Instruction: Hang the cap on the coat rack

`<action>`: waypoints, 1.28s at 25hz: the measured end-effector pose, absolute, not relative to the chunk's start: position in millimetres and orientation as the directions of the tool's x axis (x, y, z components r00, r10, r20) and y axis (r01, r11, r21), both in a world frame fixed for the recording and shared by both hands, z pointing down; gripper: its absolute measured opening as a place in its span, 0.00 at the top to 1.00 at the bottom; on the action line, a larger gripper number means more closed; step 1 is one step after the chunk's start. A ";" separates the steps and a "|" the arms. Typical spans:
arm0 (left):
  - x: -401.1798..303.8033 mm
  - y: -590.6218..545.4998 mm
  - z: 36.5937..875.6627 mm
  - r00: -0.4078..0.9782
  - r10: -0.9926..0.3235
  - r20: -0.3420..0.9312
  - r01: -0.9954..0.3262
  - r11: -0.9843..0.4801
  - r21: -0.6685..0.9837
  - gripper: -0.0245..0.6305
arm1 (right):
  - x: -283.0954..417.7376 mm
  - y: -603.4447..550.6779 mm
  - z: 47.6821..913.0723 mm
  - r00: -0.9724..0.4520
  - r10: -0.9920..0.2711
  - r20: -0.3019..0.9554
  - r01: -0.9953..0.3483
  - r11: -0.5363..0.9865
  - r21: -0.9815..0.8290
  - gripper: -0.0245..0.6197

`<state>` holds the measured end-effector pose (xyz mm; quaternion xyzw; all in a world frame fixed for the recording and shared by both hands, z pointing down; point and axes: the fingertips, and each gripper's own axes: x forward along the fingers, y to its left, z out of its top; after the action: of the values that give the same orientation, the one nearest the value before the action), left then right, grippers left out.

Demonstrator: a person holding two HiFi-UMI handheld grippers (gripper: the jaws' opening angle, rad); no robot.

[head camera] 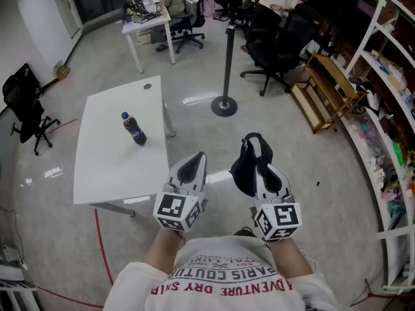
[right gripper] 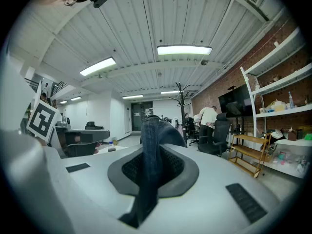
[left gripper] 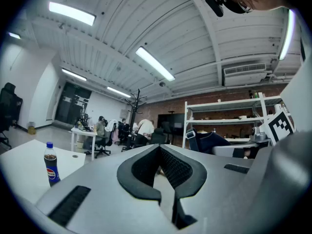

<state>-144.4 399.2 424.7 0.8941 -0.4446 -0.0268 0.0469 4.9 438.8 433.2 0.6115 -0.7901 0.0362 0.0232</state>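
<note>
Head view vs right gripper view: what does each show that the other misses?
Head view only: the rack down to its round base on the floor ahead, and the left tool, jaws together with nothing between them.

Right gripper view only: the rack's top hooks, the ceiling lights, and a close look at the cap fabric pinched in the right tool.

Both: the cap in the right tool, the rack's pole, and the shelves on the right.

Coat rack [head camera: 226, 70] top probably lost among chairs [head camera: 275, 41].
</note>
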 end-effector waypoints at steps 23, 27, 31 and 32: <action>-152.2 391.3 441.1 0.591 -0.807 0.009 -0.800 -0.584 0.140 0.95 | 6.5 431.5 448.6 -0.243 -0.964 0.107 -0.969 0.236 -0.075 0.92; -150.7 376.5 444.2 0.590 -0.807 0.024 -0.800 -0.580 0.153 0.95 | 8.3 415.6 451.8 -0.250 -0.960 0.129 -0.967 0.240 -0.090 0.92; -151.7 356.4 451.6 0.576 -0.816 0.041 -0.810 -0.564 0.162 0.95 | 12.5 392.6 455.6 -0.257 -0.957 0.132 -0.965 0.245 -0.098 0.92; -151.2 349.4 453.0 0.570 -0.821 0.046 -0.814 -0.556 0.165 0.95 | 14.7 385.3 457.0 -0.260 -0.956 0.133 -0.963 0.248 -0.102 0.92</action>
<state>-151.2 349.4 453.0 0.8820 -0.4634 -0.0181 0.0838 14.7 385.3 457.0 0.6077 -0.7897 0.0815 0.0217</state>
